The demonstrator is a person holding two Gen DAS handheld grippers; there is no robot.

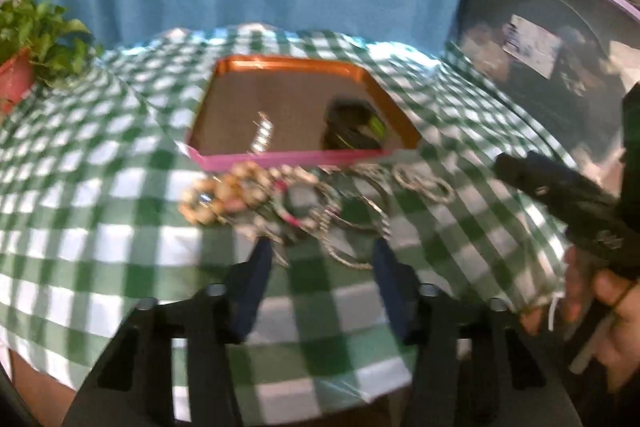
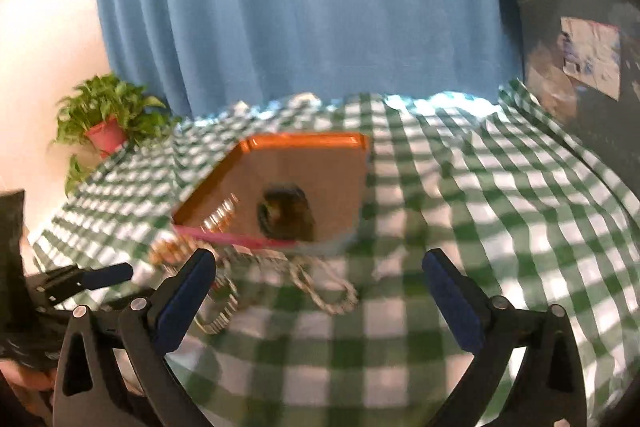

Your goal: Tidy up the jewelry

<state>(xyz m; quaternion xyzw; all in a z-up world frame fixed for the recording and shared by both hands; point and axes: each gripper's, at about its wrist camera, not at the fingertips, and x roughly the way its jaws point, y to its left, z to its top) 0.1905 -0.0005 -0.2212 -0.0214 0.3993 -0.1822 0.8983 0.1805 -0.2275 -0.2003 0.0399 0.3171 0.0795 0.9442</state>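
Observation:
A heap of jewelry (image 1: 304, 211) with a beaded bracelet (image 1: 224, 195) and silver bangles (image 1: 360, 227) lies on the checked cloth in front of an orange tray (image 1: 280, 67). The tray holds a silver piece (image 1: 262, 137) and a dark bundle (image 1: 352, 127). My left gripper (image 1: 320, 259) is open, its tips at the near edge of the heap. In the right wrist view the tray (image 2: 304, 141) sits ahead, with a silver chain (image 2: 324, 291) between the open fingers of my right gripper (image 2: 316, 271), which hovers empty. The left gripper (image 2: 100, 275) shows at the left.
A potted plant (image 1: 24, 67) stands at the table's back left; it also shows in the right wrist view (image 2: 106, 131). A blue curtain (image 2: 300, 7) hangs behind. A dark rounded appliance (image 1: 540, 39) is at the right. The right gripper (image 1: 560, 195) and hand show at the right edge.

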